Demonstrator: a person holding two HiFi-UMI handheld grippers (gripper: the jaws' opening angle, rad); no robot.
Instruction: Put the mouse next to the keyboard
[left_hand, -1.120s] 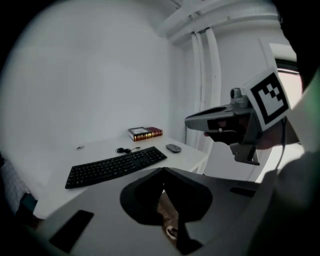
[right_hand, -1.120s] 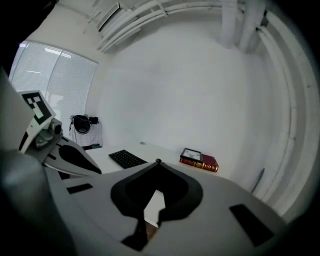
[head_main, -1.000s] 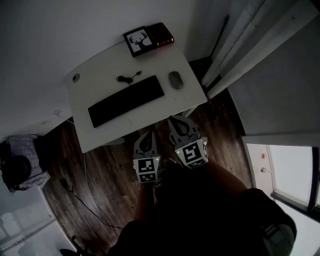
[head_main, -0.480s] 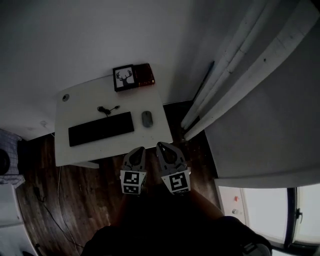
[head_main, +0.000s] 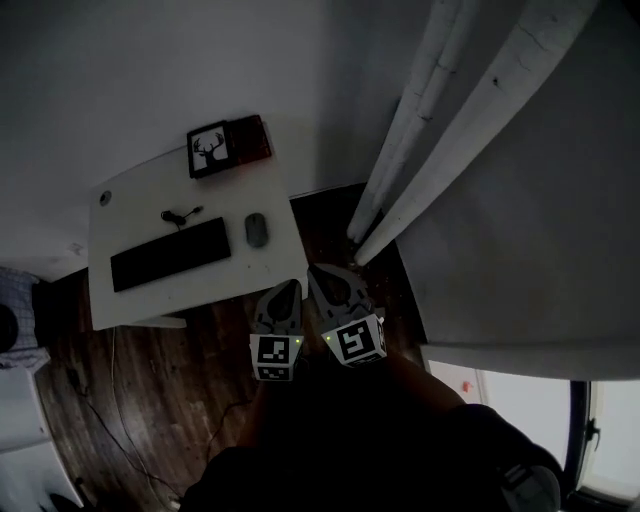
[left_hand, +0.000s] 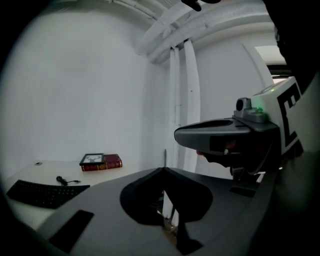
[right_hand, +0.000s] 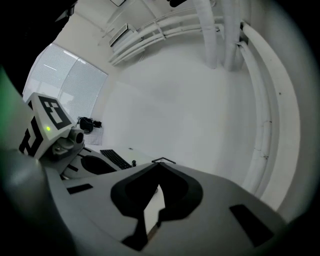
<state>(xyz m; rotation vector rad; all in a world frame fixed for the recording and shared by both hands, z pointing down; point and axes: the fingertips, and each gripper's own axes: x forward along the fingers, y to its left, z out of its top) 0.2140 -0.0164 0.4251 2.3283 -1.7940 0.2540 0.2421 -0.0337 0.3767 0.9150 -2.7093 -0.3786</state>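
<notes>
Tabletop sits ahead and left of both hand-held grippers, apart from them. Your left hand-held gripper and right hand-held gripper are both pressed together with nothing between the jaws, side by side over the wood floor. Keyboard lies far left of the left hand-held gripper. The mouse is ahead of that gripper, just beside the keyboard's right end. It looks placed already, so probably just check it. If you regrasp, spread the jaws first. White pipes rise right of the right hand-held gripper. Framed picture, book and cable lie beyond. Nothing blocks the mouse.
</notes>
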